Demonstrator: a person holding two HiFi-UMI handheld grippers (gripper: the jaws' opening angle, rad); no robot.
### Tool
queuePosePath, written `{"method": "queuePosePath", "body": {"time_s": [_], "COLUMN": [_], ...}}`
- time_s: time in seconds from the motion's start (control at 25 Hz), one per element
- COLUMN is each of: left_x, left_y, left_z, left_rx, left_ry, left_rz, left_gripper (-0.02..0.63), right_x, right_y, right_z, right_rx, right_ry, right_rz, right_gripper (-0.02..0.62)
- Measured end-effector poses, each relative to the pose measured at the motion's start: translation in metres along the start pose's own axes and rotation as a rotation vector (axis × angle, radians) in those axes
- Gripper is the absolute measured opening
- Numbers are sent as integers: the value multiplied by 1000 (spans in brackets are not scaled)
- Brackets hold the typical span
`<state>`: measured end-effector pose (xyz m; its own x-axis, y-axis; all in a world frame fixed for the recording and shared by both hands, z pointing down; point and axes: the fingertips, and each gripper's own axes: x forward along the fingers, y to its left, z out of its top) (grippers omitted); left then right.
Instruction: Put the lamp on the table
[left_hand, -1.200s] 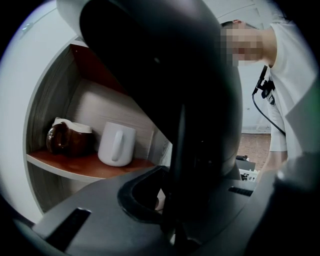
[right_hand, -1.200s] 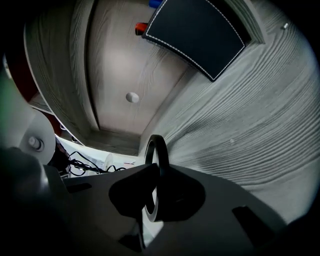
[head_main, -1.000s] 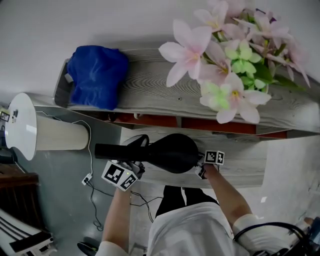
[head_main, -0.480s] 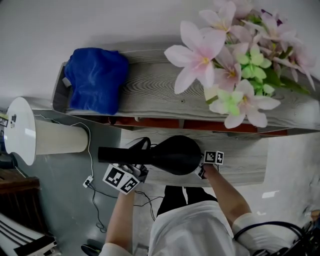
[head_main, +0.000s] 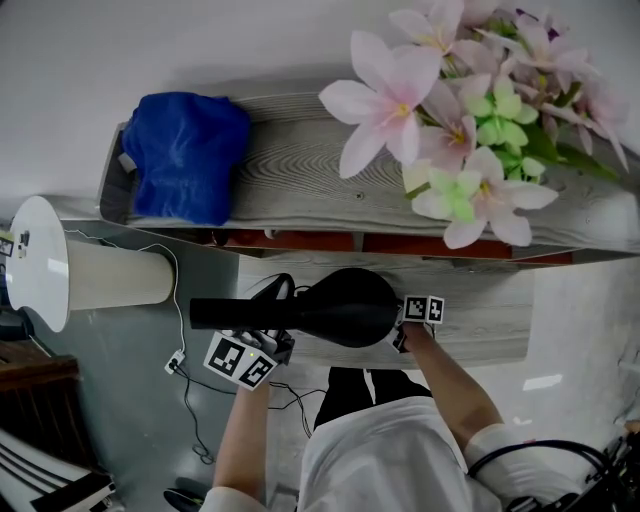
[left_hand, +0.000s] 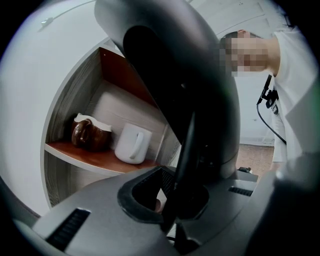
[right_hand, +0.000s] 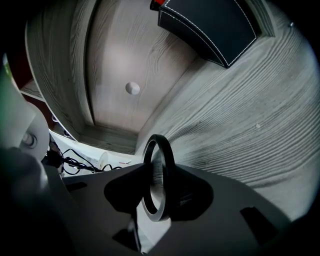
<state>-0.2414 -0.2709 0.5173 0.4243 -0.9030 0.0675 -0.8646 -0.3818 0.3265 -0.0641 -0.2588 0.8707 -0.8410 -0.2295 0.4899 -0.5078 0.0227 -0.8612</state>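
Observation:
A black lamp (head_main: 345, 307) with a domed shade and a long dark stem (head_main: 225, 312) is held level in front of the person, below the edge of the grey wood-grain table (head_main: 290, 170). My left gripper (head_main: 245, 355) is shut on a thin black part of the lamp (left_hand: 182, 165), and the shade (left_hand: 190, 85) looms above the jaws. At the shade's other side my right gripper (head_main: 415, 318) is shut on a black ring (right_hand: 157, 180) of the lamp. The fingertips of both are hidden by the lamp.
On the table lie a blue cloth bundle (head_main: 185, 155) at the left and pink and green flowers (head_main: 470, 120) at the right. A white cylinder with a round top (head_main: 100, 275) and a cable (head_main: 185, 370) are on the floor at left. A shelf holds a brown jug (left_hand: 90, 134) and a white mug (left_hand: 132, 144).
The lamp and both grippers stay almost where they were. Only the head view has shifted slightly.

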Motion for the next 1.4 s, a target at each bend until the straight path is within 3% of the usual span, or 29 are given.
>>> {"method": "queuePosePath", "body": {"time_s": [0.36,0.56,1.08,1.4], "left_x": [2,8,31,41], "left_y": [-10,-17,-53,-54], "left_z": [-3,-5,-19,-28], "left_rx": [21,42,134,167], "left_ry": [6,14,69,67], "left_rz": [7,21,37,55], "left_gripper": [8,8,8,8], "right_x": [-29,-54,-113,-129], "right_y": [-21,-22,-12,5], "right_z": [14,34,44,36], "right_rx": [-22,-88,-112,-202], "right_ry": [-101,-203,-210,-114], "right_rz": [-108,-153,-76,13], "right_gripper": [112,115,115,115]}}
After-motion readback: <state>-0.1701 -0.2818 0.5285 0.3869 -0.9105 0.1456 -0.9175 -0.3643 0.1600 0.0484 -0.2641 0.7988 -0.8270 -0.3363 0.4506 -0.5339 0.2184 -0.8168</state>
